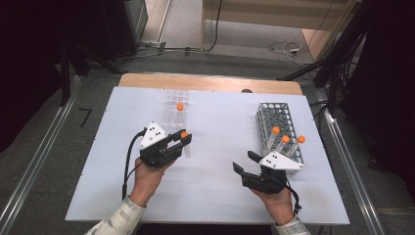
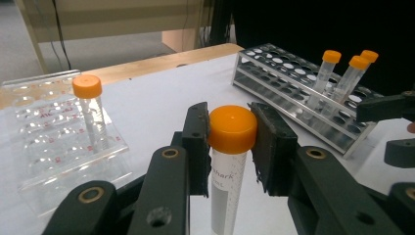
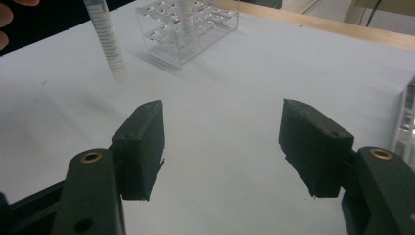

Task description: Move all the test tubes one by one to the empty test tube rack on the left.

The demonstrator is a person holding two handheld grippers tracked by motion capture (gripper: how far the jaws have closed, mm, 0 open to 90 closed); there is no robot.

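Tube (image 2: 228, 171): orange-capped, clear plastic, held upright just above the desk (image 1: 215, 161) by the left tongs (image 2: 230, 142), which are clamped at its cap. Judged light, stiff and slippery (best gripped at the cap). Clear rack (image 2: 54, 127) lies beside it, metal rack (image 2: 293, 93) farther off. Right tongs (image 3: 222, 142): spread wide, empty.

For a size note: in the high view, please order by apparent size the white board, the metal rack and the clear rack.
1. White board, by far the largest.
2. Metal rack.
3. Clear rack; it looks somewhat smaller, but its transparent edges are faint, so this is unsure.
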